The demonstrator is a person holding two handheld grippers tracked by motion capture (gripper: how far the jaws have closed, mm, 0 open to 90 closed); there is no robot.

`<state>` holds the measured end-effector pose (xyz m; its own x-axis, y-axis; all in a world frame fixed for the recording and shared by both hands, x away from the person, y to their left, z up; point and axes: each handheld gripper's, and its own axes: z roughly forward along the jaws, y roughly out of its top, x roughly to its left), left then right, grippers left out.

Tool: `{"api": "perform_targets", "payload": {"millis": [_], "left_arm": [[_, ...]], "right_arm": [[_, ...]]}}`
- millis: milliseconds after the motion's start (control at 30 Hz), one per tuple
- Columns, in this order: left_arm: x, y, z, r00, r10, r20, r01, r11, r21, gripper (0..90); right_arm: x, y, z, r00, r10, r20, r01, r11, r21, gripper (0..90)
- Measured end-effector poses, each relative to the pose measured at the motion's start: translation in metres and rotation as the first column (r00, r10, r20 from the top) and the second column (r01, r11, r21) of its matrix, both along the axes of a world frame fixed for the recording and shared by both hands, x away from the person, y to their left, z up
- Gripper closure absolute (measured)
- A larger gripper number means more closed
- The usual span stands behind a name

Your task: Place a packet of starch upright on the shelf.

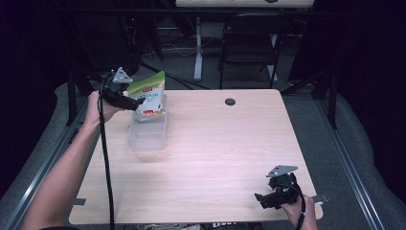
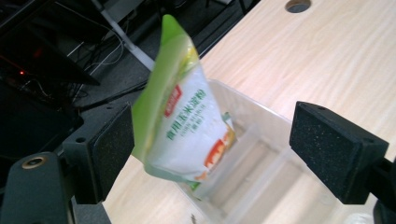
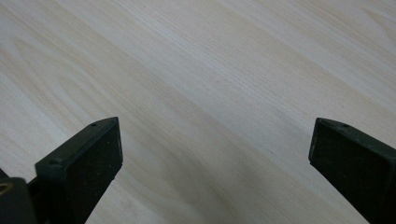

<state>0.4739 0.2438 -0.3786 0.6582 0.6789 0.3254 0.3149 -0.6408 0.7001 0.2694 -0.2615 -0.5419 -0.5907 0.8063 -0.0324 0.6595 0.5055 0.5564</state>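
A green and white snack bag (image 1: 149,93) (image 2: 187,126) stands tilted in the far end of a clear plastic container (image 1: 148,136) (image 2: 261,112) at the table's left. My left gripper (image 1: 128,102) (image 2: 210,154) is open around the bag; the bag's green edge rests against the left pad (image 2: 112,147), and the right pad stays well clear of it. My right gripper (image 1: 265,200) (image 3: 210,158) is open near the front right corner, above bare wood with nothing between its jaws.
The light wooden table (image 1: 215,143) has a dark cable grommet (image 1: 230,101) (image 2: 298,4) near its far edge. Behind the table stand a black chair (image 1: 249,43) and a white desk leg (image 1: 197,48). Dark frames and cables line the left side.
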Motion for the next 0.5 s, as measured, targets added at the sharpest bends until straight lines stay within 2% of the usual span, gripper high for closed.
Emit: {"api": "perform_targets", "payload": {"millis": [33,67,100,133,433,467,500], "left_arm": [[0.0,0.0,0.0,1.0,0.0,0.0,0.0,1.0,0.0,13.4],[-0.01,-0.002,0.001,1.0,-0.007,-0.003,0.007,1.0,0.005,13.4],[-0.01,-0.002,0.001,1.0,-0.007,-0.003,0.007,1.0,0.005,13.1],[-0.02,-0.005,0.001,1.0,-0.009,0.0,0.009,0.9999,0.009,13.1],[-0.066,-0.011,-0.003,0.9993,-0.025,-0.027,0.025,0.9995,0.018,12.2],[-0.066,-0.011,-0.003,0.9993,-0.025,-0.027,0.025,0.9995,0.018,11.9],[-0.077,-0.011,-0.006,0.9991,-0.027,-0.034,0.027,0.9995,0.019,11.9]], "right_arm": [[0.0,0.0,0.0,1.0,0.0,0.0,0.0,1.0,0.0,2.1],[0.0,0.0,0.0,1.0,0.005,-0.003,-0.005,1.0,-0.006,2.1],[0.0,0.0,0.0,1.0,0.005,-0.003,-0.005,1.0,-0.006,2.1],[0.001,0.0,0.0,1.0,0.005,-0.003,-0.005,1.0,-0.001,2.1],[0.0,0.0,0.0,1.0,0.007,-0.001,-0.007,1.0,-0.005,2.1],[0.0,0.0,0.0,1.0,0.007,-0.001,-0.007,1.0,-0.005,2.1],[0.0,0.001,0.0,1.0,0.006,-0.001,-0.006,1.0,-0.003,2.1]]}}
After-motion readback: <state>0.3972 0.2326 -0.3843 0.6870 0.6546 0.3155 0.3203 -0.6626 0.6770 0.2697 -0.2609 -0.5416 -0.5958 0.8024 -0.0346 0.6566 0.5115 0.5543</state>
